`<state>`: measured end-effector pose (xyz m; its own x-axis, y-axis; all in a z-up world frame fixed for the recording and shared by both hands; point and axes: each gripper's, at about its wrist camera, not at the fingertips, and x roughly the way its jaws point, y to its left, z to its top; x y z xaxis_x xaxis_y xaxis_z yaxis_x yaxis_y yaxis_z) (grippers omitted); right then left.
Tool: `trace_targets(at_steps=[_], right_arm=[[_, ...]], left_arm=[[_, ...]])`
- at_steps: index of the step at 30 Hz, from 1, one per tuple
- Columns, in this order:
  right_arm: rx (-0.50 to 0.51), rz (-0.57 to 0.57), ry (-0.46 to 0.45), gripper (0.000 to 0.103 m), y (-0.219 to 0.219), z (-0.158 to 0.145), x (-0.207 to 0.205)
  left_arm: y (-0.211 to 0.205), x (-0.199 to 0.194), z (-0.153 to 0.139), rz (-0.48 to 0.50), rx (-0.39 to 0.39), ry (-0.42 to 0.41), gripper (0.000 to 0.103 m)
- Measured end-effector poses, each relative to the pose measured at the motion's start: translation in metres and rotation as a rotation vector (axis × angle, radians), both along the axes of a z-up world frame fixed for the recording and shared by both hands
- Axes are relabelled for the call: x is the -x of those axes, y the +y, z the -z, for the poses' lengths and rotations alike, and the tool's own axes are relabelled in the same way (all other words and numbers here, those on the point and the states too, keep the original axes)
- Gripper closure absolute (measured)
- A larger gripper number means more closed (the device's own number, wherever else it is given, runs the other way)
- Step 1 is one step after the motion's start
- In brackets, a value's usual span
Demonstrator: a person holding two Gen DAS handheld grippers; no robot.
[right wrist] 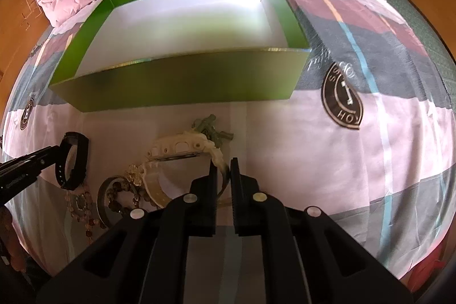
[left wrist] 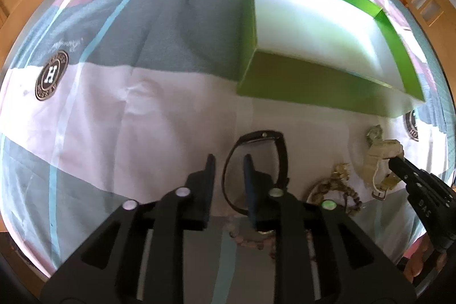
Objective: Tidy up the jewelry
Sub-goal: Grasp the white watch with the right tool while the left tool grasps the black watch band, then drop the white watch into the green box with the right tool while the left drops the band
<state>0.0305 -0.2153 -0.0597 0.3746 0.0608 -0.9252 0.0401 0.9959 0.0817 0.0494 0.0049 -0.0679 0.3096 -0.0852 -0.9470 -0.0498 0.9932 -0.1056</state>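
I am clamping the left gripper (left wrist: 228,161) on the strap of the black watch (left wrist: 256,153), lying at six o'clock from the green box (right wrist: 176,81). I am pinching the right gripper (right wrist: 223,164) on the band of the cream watch (right wrist: 182,147), rightward. Both look light, with springy loops that could twist; the bands are giving the surest hold.
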Motion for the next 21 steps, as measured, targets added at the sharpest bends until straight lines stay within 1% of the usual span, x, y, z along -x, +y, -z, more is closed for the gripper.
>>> trace_targets(at_steps=[1,3,5,6,7,8,9,10,11,12,14,16,21], right_arm=[[-0.009,-0.003,0.014,0.091,0.0,0.002,-0.001],[-0.009,-0.001,0.023,0.091,0.003,0.005,0.0],[-0.005,-0.001,0.015,0.088,0.001,0.003,0.0],[0.0,0.001,0.013,0.084,0.001,0.003,-0.001],[0.006,0.005,0.008,0.081,0.0,0.002,0.0],[0.013,0.008,0.006,0.08,-0.001,0.002,0.0],[0.015,0.01,0.006,0.079,-0.001,0.002,0.0],[0.02,0.012,0.01,0.079,-0.002,0.003,-0.001],[0.027,0.017,0.015,0.079,-0.002,0.004,-0.001],[0.033,0.022,0.019,0.079,-0.003,0.006,0.0],[0.038,0.036,0.026,0.079,-0.004,0.008,-0.002],[0.044,0.046,0.033,0.079,-0.007,0.011,-0.004],[0.045,0.042,0.065,0.079,-0.007,0.022,-0.006]], left_arm=[[0.001,0.001,0.003,0.003,-0.002,0.012,0.076],[-0.002,0.001,0.008,0.009,-0.013,0.024,0.064],[-0.006,0.0,0.011,0.012,-0.03,0.03,0.056],[-0.007,-0.002,0.012,0.012,-0.036,0.036,0.053],[-0.008,-0.003,0.015,0.011,-0.04,0.046,0.053],[-0.009,-0.003,0.017,0.005,-0.035,0.055,0.053],[-0.008,-0.004,0.018,-0.002,-0.031,0.057,0.055],[-0.003,-0.009,0.022,-0.007,-0.031,0.056,0.059],[-0.002,-0.009,0.021,-0.01,-0.033,0.053,0.077],[-0.002,-0.01,0.02,-0.011,-0.023,0.054,0.091],[0.003,-0.011,0.019,-0.026,0.033,0.057,0.099],[0.006,-0.012,0.017,-0.038,0.075,0.061,0.099],[0.012,-0.011,0.007,-0.038,0.109,0.041,0.099]])
